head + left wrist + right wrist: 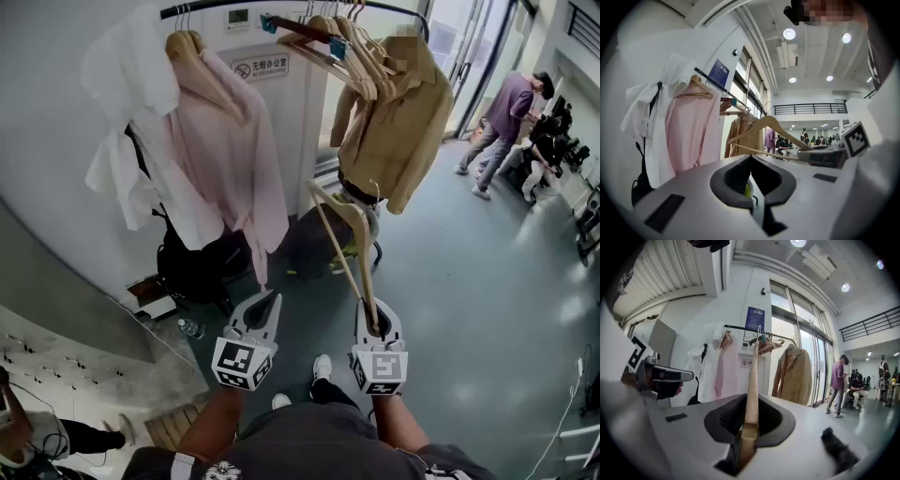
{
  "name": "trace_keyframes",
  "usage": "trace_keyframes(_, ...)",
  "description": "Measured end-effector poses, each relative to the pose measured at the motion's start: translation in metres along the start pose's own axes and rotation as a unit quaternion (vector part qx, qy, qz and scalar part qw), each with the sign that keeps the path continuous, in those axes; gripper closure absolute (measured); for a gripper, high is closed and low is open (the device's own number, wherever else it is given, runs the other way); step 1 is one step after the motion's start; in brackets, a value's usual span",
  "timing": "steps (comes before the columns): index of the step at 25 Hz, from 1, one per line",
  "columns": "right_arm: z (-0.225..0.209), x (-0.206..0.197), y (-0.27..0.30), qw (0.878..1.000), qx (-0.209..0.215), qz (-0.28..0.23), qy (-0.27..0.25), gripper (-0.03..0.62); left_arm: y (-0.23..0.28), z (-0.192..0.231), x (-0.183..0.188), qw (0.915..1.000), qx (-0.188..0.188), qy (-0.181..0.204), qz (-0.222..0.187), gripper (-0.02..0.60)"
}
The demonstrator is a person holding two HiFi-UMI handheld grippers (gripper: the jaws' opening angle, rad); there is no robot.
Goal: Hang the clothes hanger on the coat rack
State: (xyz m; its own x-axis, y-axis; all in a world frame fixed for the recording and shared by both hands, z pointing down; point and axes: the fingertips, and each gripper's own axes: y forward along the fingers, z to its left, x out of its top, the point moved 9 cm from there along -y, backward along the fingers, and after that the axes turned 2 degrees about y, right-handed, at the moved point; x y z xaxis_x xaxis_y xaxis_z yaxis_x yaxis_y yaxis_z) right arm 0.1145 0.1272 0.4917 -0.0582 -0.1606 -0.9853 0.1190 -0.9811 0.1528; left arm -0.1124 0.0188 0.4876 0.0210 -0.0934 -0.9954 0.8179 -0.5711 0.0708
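Note:
A bare wooden hanger (342, 244) slants up from my right gripper (373, 317), which is shut on one end of it. Its metal hook sits near the tan jacket (398, 122). In the right gripper view the hanger's arm (752, 380) runs straight up between the jaws toward the black rail (740, 327) of the coat rack. The rail (216, 7) carries a white garment, a pink shirt (230, 150), several empty wooden hangers (328, 42) and the jacket. My left gripper (266, 305) hangs beside the right one, shut with nothing in it. From the left gripper view (750, 174) the held hanger (773, 123) shows at the right.
A black bag (192, 267) and a small bottle (190, 328) lie on the floor under the rack. A white cabinet with a sign (272, 75) stands behind it. People (506, 117) stand and sit at the far right by glass doors. Steps descend at the lower left.

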Motion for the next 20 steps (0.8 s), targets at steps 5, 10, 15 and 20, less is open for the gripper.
trace_keyframes(5, -0.019, 0.003, 0.049, 1.0, 0.016, -0.002, -0.007, 0.546, 0.035, 0.018, 0.003, 0.9998, 0.018, 0.001, -0.004, 0.572)
trace_keyframes(10, -0.039, 0.015, 0.103, 0.999, 0.043, -0.008, -0.013, 0.546, 0.071, 0.033, 0.008, 0.9989, 0.046, -0.005, 0.001, 0.572)
trace_keyframes(15, -0.055, 0.022, 0.16, 0.996, 0.087, -0.008, -0.013, 0.546, 0.102, 0.049, 0.011, 0.9955, 0.094, -0.008, 0.002, 0.572)
trace_keyframes(20, -0.063, 0.029, 0.206, 0.991, 0.13, -0.006, -0.016, 0.546, 0.12, 0.065, 0.013, 0.9899, 0.141, -0.006, 0.013, 0.572)
